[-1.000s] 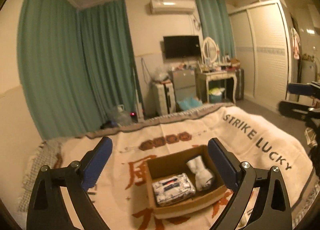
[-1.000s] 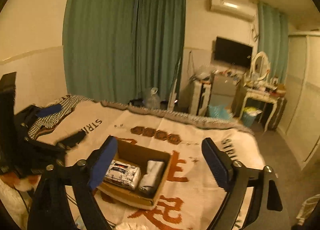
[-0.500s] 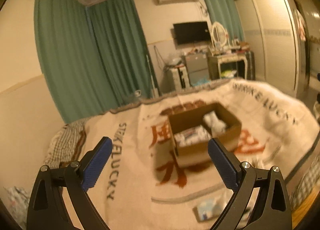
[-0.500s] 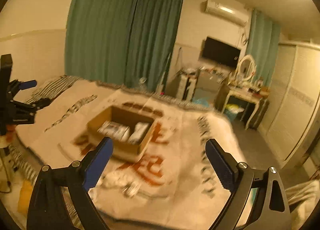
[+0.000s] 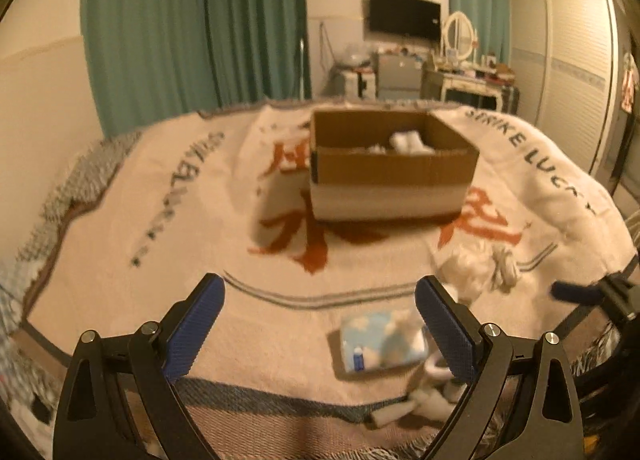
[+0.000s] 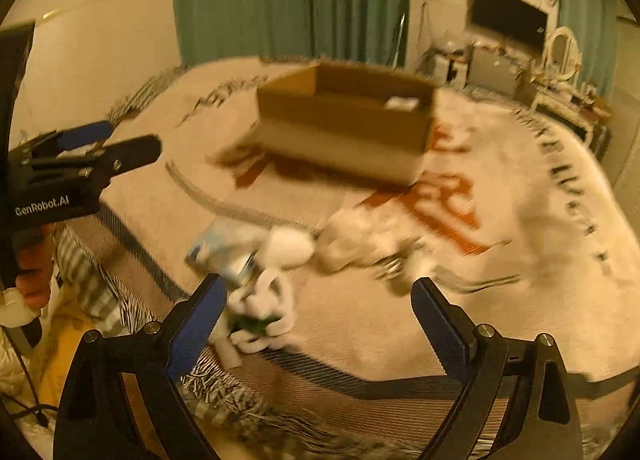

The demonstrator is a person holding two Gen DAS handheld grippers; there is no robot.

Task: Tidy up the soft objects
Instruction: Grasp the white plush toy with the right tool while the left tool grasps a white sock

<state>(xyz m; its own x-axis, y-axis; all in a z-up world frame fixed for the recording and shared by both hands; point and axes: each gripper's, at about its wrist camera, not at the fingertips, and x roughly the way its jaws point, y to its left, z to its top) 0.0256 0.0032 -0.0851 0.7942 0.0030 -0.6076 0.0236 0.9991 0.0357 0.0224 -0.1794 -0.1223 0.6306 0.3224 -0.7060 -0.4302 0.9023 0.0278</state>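
Left wrist view: your left gripper (image 5: pixel 320 302) has its jaws spread wide with nothing between them, above the blanket's (image 5: pixel 168 260) near edge. Just past it a blue-and-white packet (image 5: pixel 380 340) lies near that edge, white soft items (image 5: pixel 476 268) right of it. Your right gripper (image 6: pixel 316 300) has just been opening and stands wide, empty, over a white soft toy (image 6: pixel 264 300). Farther, mid-blanket, the cardboard box (image 5: pixel 392 175) holds more white items.

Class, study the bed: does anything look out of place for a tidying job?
Yes. Several soft items lie loose near the blanket's front edge instead of in the cardboard box: a light blue packet, a crumpled white bundle and a small white plush in a heap.
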